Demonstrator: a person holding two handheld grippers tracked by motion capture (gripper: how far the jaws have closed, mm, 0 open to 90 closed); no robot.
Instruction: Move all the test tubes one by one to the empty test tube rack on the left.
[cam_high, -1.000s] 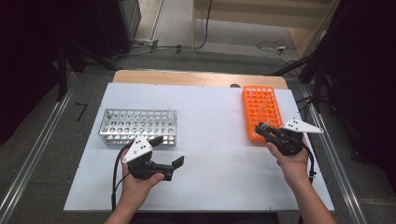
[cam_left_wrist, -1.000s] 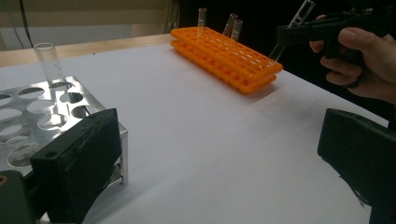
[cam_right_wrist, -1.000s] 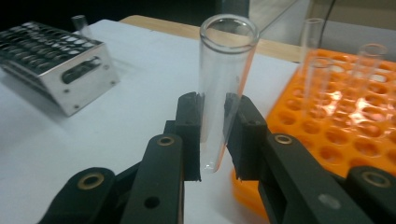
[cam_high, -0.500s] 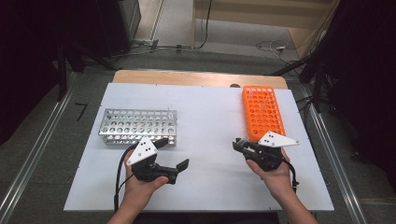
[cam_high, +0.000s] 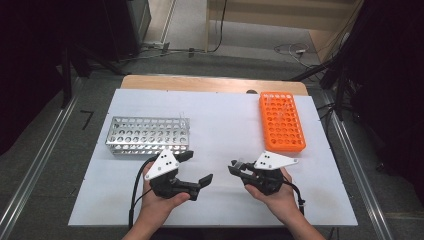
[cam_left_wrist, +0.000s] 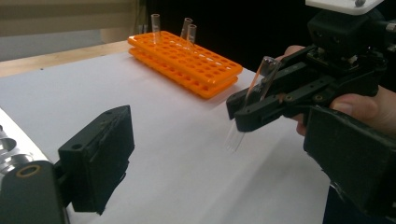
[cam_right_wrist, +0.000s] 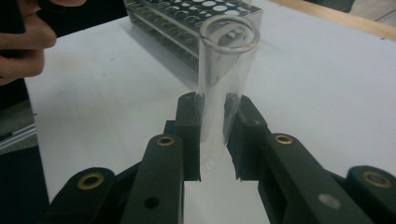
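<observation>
The orange rack (cam_high: 282, 121) stands beyond the right claw (cam_high: 239, 169), the metal rack (cam_high: 148, 135) beyond the left claw (cam_high: 196, 169), which gapes released. The right claw clamps a clear test tube (cam_right_wrist: 223, 79) upright above the white surface (cam_high: 220, 125).

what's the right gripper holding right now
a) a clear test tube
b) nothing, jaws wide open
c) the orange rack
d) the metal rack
a: in the right gripper view the right gripper has its jaws closed on a clear test tube, above the white table.
</observation>
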